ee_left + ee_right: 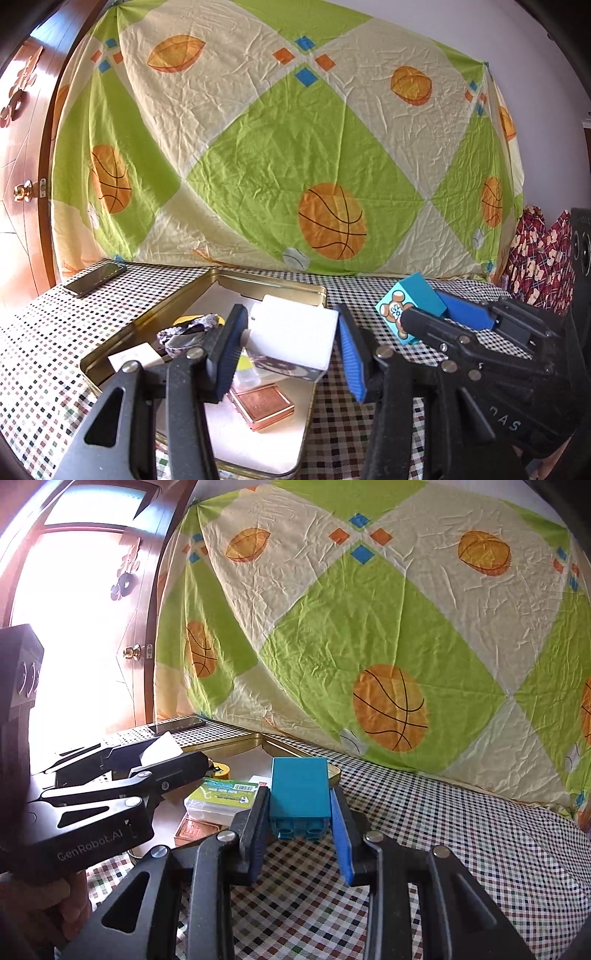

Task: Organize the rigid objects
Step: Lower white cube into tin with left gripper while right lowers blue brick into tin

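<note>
Left wrist view: left gripper [291, 339] is pinching a white box [295, 334] over the tin [110, 341].
Right gripper [300, 812]: is clamping a teal brick [300, 788] just right of the tin.
Tin contents: copper plate [263, 404], foil wad [186, 332].
Phone [95, 278]: is lying behind the tin.

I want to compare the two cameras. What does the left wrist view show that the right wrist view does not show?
Only the left wrist view: the bear picture on the teal block, and the crumpled foil in the tin.
Only the right wrist view: the block's hollow studs and a green-labelled packet.
Both: the left gripper holding a white box, the right gripper holding the teal block, the gold tin, the phone.
</note>
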The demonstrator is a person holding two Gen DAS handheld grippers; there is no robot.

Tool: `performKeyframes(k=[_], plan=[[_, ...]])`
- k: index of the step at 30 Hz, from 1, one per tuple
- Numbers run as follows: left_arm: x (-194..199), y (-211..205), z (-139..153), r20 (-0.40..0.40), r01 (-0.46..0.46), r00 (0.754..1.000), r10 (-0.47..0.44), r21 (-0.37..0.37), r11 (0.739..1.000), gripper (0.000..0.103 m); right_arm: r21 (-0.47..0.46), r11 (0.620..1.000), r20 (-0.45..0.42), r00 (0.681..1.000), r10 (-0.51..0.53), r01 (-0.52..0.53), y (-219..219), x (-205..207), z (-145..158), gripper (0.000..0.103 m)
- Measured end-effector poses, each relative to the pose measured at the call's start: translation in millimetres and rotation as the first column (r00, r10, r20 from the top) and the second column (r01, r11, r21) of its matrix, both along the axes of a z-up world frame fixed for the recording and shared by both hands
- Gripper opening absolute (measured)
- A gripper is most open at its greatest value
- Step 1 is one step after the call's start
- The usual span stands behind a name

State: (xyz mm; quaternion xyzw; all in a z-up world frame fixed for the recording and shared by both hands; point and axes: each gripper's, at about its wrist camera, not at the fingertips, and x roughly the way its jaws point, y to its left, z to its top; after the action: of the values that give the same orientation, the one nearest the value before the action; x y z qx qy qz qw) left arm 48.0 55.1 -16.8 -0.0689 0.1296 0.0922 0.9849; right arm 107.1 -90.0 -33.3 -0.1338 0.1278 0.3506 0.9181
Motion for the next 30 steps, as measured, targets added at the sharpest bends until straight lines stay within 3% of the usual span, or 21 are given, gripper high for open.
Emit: performKeyframes(k=[13,30], plan=[[-12.8,51.6,6.9,-0.015,-0.111,0.994,0.111,-0.006,0.994,0.048,0.023,0.998,0.017,0.998,0.061,-0.061,40.1,-8.0,21.6,0.034],[5.4,80.9,-6.2,-0.142,-0.152,0.978,0.153,0.017,0.988,0.048,0.015,0.997,-0.067,0.995,0.078,-0.077,82.7,14.0,22.3,0.034]])
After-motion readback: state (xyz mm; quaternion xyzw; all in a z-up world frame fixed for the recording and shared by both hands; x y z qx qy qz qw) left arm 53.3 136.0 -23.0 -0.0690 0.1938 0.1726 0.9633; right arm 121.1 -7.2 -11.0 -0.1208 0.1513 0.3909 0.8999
